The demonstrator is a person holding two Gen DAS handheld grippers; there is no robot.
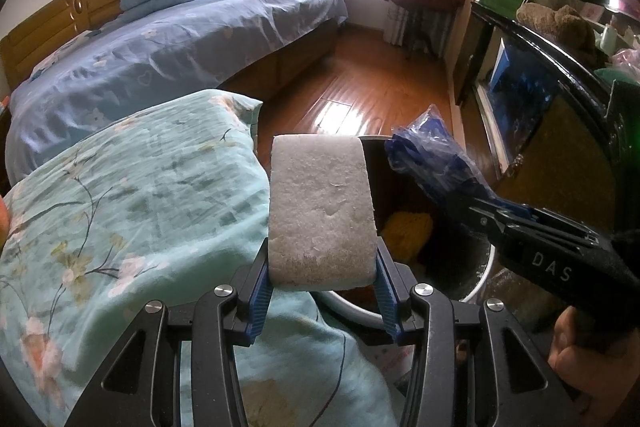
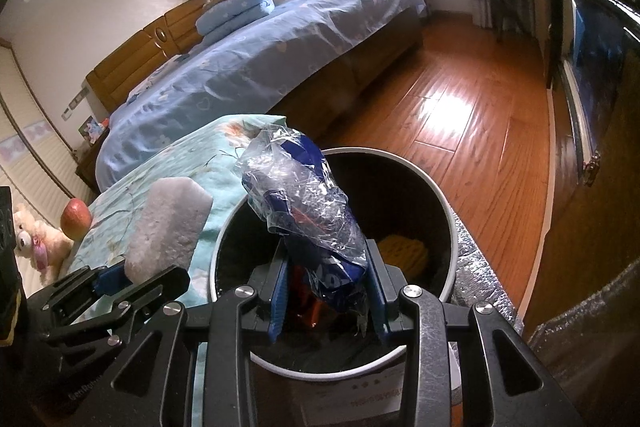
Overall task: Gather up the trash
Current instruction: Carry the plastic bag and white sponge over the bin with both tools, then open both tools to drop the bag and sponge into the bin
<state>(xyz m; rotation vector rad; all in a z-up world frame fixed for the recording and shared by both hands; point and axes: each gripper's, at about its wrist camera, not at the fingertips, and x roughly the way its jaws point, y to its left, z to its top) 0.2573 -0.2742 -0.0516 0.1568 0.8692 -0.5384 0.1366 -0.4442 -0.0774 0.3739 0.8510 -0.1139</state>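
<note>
We hold two items. Right claw [image 2: 326, 301] pinches a crinkled blue-and-clear plastic wrapper [image 2: 304, 203], already over the round white-rimmed bin [image 2: 450, 211]. Left claw [image 1: 322, 301] clamps a white foam block [image 1: 322, 211], long axis pointing fwd, just left of bin rim; bin lies to its right.

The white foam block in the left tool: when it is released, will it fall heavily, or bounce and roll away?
The white foam block looks porous and crumbly, so it is probably very light and lands softly. Its flat faces suggest it will not roll. It sits beside the trash bin, above the floral cloth, so it may miss the bin.
</note>
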